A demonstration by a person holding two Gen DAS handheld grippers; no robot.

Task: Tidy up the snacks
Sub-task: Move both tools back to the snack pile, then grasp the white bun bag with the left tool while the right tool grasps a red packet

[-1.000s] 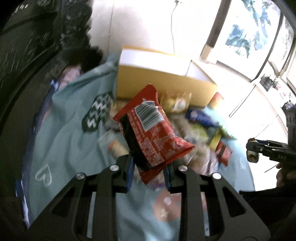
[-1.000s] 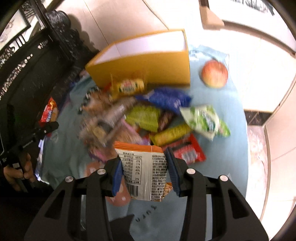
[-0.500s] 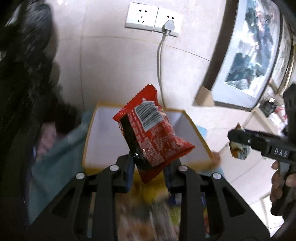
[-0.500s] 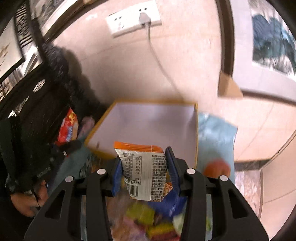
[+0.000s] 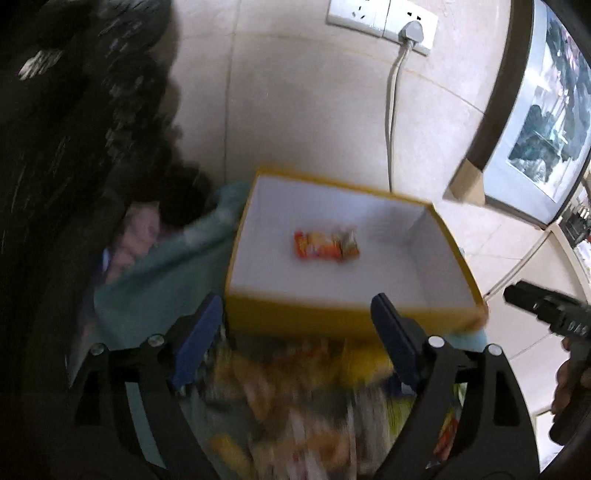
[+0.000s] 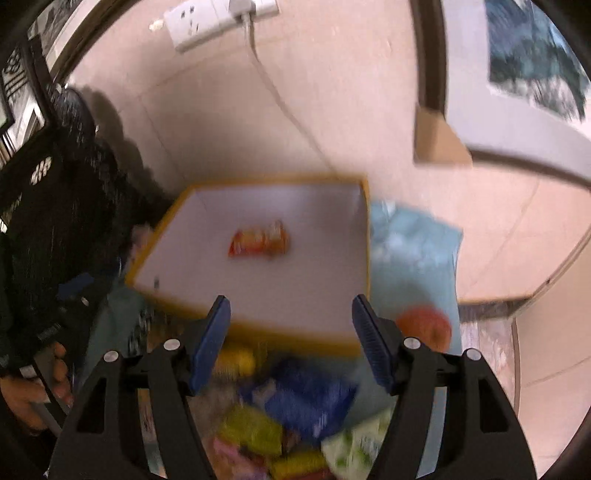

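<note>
Orange and red, a small snack packet (image 5: pixel 326 245) lies flat on the white floor of the yellow box (image 5: pixel 343 314), about in the middle and clear of every wall; the right wrist view shows the same packet (image 6: pixel 259 239) in the same box (image 6: pixel 258 325). Just in front of the box's near wall, a blurred heap of other snacks (image 5: pixel 295 398) lies on a pale teal cloth (image 5: pixel 159 280), among them a blue bag (image 6: pixel 310 402), a green bag (image 6: pixel 255 432) and a white-and-green bag (image 6: pixel 354 448). A round red-orange fruit (image 6: pixel 424 328) sits on the cloth just right of the box. The left gripper (image 5: pixel 295 325) hangs above the heap with its jaws spread wide and nothing between them, and the right gripper (image 6: pixel 291 325) is likewise spread wide and holding nothing. Behind the box, a beige tiled wall carries a white socket strip (image 5: pixel 384 18) with a grey cable (image 5: pixel 389 122) running down from it.
</note>
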